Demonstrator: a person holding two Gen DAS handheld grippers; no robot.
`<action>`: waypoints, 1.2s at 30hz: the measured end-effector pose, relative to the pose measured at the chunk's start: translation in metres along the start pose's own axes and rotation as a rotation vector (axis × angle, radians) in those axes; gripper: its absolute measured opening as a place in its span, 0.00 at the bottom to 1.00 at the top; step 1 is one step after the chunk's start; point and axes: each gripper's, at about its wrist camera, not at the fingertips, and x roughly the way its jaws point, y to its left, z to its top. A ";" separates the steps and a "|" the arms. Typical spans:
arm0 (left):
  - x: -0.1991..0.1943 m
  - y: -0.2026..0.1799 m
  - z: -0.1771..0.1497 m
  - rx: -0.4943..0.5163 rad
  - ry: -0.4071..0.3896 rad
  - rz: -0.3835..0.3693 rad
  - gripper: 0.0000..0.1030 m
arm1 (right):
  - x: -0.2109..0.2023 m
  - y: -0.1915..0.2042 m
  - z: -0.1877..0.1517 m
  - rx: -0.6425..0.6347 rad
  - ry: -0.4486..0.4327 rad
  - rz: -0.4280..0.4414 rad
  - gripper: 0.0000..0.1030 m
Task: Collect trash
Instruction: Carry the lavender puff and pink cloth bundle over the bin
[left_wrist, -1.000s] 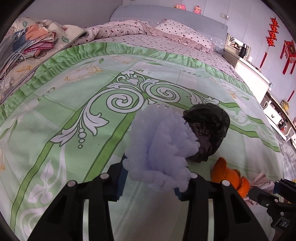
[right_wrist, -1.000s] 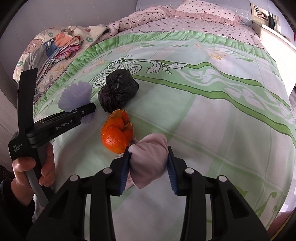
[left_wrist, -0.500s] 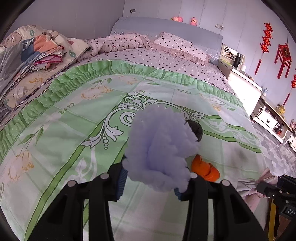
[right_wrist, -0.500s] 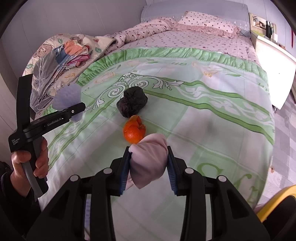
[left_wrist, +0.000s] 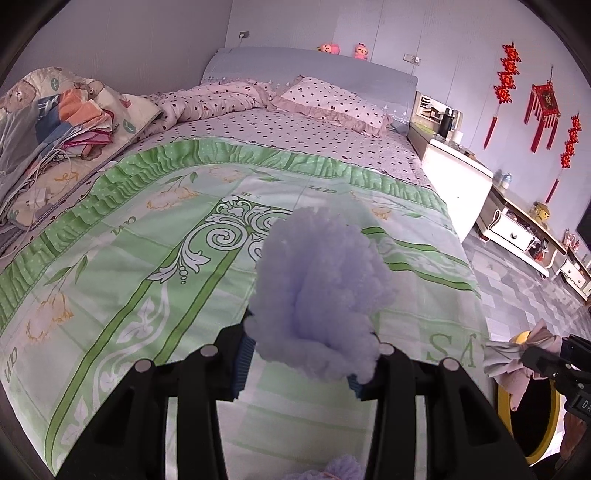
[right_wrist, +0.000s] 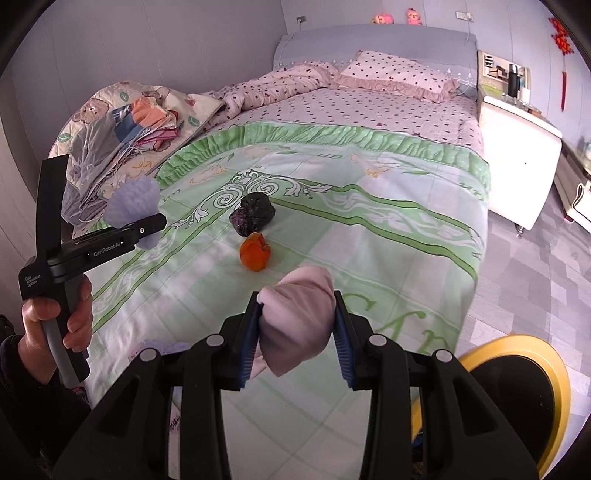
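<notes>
A fluffy lilac wad (left_wrist: 317, 288) is clamped between the blue pads of the left tongs (left_wrist: 299, 363), and is seen raised above the bed (left_wrist: 122, 266). A crumpled pink wad (right_wrist: 295, 325) is pinched in the same way by the right tongs (right_wrist: 297, 343). In the right wrist view the left tongs (right_wrist: 142, 230) are seen at the left edge, gripped by a hand (right_wrist: 55, 321) with a dark sleeve (right_wrist: 22, 406), the lilac wad (right_wrist: 133, 205) sticking out of them. Just past the pink wad, an orange peel (right_wrist: 255, 251) is left lying on the green sheet (right_wrist: 369, 229), and a crumpled black bag (right_wrist: 253, 214) is set right behind it, touching or nearly so. A yellow-rimmed bin (right_wrist: 532, 373) is seen low at the right, beside the foot of the bed. In the left wrist view the pink wad (left_wrist: 513, 354) is seen over that bin (left_wrist: 532, 424). Folded bedding (right_wrist: 122, 125) is piled on the far left of the bed.
</notes>
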 end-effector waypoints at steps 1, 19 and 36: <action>-0.003 -0.004 -0.001 0.005 -0.002 -0.004 0.38 | -0.006 -0.003 -0.002 0.004 -0.003 -0.003 0.34; -0.046 -0.083 -0.012 0.087 -0.020 -0.088 0.38 | -0.092 -0.057 -0.022 0.086 -0.096 -0.082 0.34; -0.050 -0.192 -0.037 0.190 0.017 -0.252 0.38 | -0.145 -0.139 -0.048 0.180 -0.132 -0.165 0.34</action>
